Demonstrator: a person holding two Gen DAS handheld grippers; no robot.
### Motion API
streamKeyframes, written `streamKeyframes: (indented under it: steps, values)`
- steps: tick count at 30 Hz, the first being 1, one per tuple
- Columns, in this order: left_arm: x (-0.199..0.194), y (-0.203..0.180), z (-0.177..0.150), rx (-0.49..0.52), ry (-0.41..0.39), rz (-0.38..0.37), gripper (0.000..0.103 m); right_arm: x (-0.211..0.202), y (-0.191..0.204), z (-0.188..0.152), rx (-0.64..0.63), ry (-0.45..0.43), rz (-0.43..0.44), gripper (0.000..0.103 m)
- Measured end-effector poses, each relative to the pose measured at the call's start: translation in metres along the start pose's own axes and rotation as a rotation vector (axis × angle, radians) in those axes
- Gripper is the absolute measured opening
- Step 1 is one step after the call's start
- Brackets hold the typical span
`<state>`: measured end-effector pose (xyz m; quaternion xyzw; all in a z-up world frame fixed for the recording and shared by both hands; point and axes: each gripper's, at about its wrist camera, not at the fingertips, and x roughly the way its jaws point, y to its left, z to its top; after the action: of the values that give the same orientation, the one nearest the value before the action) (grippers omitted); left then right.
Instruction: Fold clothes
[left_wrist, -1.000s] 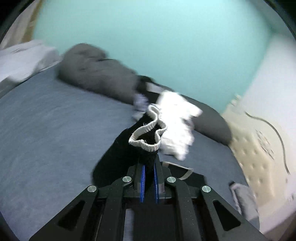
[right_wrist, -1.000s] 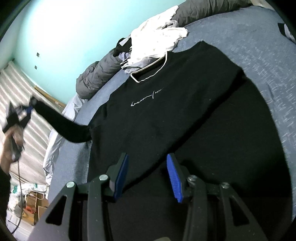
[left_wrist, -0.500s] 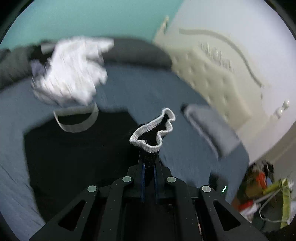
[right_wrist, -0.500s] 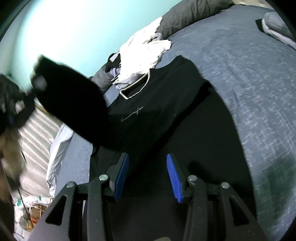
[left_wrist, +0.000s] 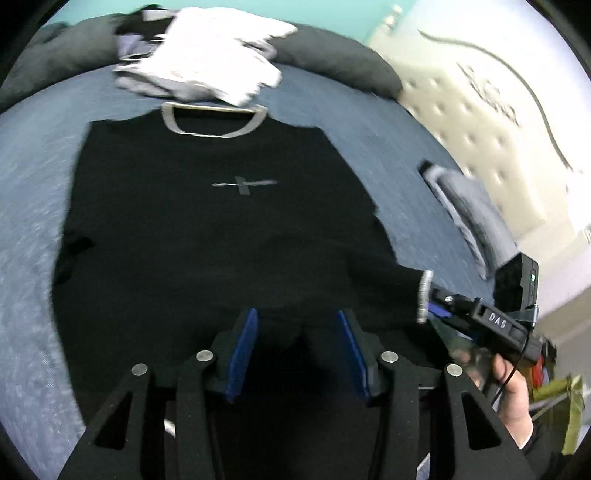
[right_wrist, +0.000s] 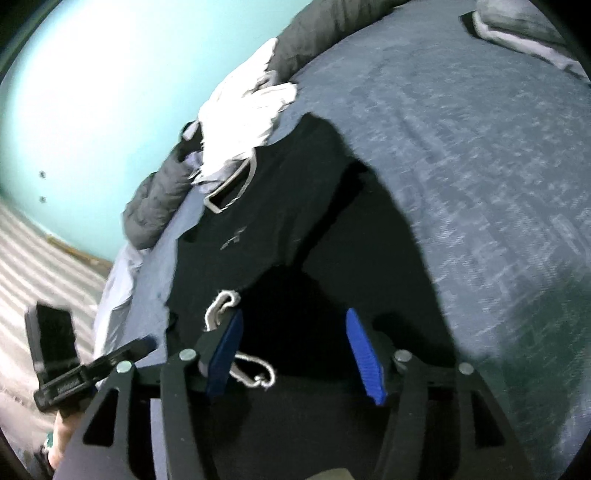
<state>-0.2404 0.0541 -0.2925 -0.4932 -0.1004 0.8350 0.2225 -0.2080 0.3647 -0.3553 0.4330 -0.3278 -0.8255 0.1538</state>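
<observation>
The left wrist view is taking in the whole black knitted sweater with a pale ribbed collar, which is lying flat, front up, on the blue-grey bedspread, its neck pointing towards a heap of white clothes. Only this view is showing the cream tufted headboard and the person's right hand gripping the handle of its tool, whose blue tip is sitting right at a white-trimmed sleeve cuff. The right wrist view is adding the teal wall and a second pale cuff lying partly under the right gripper.

The left gripper is hovering low over the sweater's hem, tilted down, its blue pads spread wide with nothing between them. The right gripper is angling down over the lower body of the sweater, jaws likewise parted and empty, with the first cuff just beside its left finger.
</observation>
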Motion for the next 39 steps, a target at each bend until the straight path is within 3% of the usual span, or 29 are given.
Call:
streamKeyframes:
  steps: [7, 13, 15, 22, 31, 32, 36, 39]
  values:
    - [-0.009, 0.054, -0.026, -0.097, -0.051, 0.083, 0.051, -0.005, -0.014, 0.002, 0.064, -0.024, -0.008, 0.061]
    - [-0.020, 0.100, -0.022, -0.154, -0.076, 0.168, 0.051, -0.016, -0.026, 0.006, 0.119, -0.075, -0.052, 0.061]
    - [-0.023, 0.113, -0.019, -0.168, -0.082, 0.193, 0.057, -0.011, -0.027, 0.005, 0.128, -0.062, -0.041, 0.062]
    - [-0.015, 0.143, 0.005, -0.152, -0.076, 0.288, 0.058, 0.016, -0.011, 0.000, 0.031, 0.035, -0.079, 0.063]
    - [0.014, 0.150, 0.036, -0.023, -0.036, 0.392, 0.058, 0.026, -0.014, -0.005, 0.008, 0.069, -0.106, 0.063]
    - [0.018, 0.150, 0.038, -0.008, -0.030, 0.402, 0.055, 0.026, -0.015, -0.005, 0.008, 0.071, -0.107, 0.063]
    - [0.028, 0.152, 0.043, 0.033, -0.011, 0.413, 0.018, 0.026, -0.016, -0.005, 0.007, 0.073, -0.108, 0.063]
    - [0.030, 0.153, 0.045, 0.062, -0.009, 0.428, 0.007, 0.026, -0.014, -0.005, -0.001, 0.075, -0.114, 0.063]
